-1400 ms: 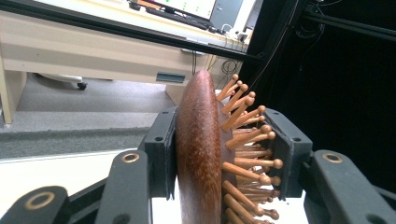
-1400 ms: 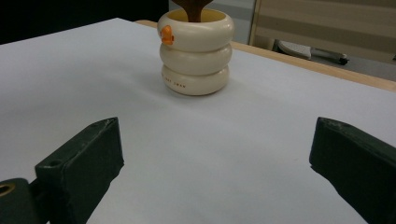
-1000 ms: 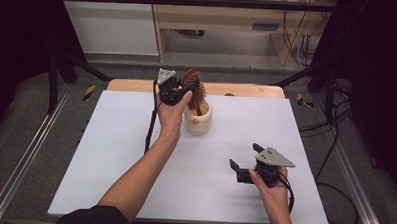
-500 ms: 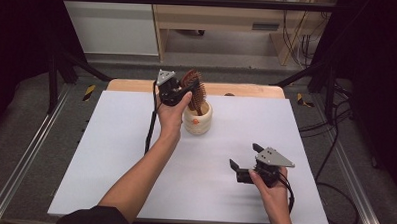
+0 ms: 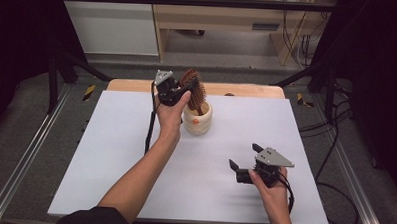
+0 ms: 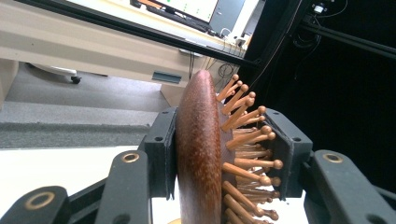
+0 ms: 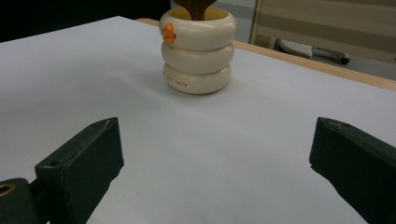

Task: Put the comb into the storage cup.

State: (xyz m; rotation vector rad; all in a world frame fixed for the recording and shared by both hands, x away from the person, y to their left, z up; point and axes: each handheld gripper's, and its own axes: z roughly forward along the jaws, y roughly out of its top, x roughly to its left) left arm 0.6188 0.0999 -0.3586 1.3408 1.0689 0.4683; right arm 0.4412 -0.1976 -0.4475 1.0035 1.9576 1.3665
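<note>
Left gripper (image 5: 179, 91) is clamping the head of a wooden hairbrush (image 5: 193, 89), its jaws pressing the smooth back on one side and the knobbed bristles on the other, as the left gripper view is showing (image 6: 219, 149); the brush is standing upright with its handle down inside a cream ringed cup (image 5: 197, 120), which is sitting on the white table (image 5: 110, 154) near the far edge; the step in hand is either setting the brush into the cup or drawing it out, and one moment is not telling which. Right gripper (image 5: 244, 166) is resting low on the table near the front right, well apart from the cup, its jaws spread wide and holding nothing; its own view is looking across the bare surface at the cup (image 7: 196, 51) with the brush handle (image 7: 195, 8) dipping into it. If the brush is going in, the next move is calling for a gentle lowering until the handle is seated, then a release without tipping the light cup; if it is coming out, a straight upward lift, perhaps with the idle gripper steadying the cup.
</note>
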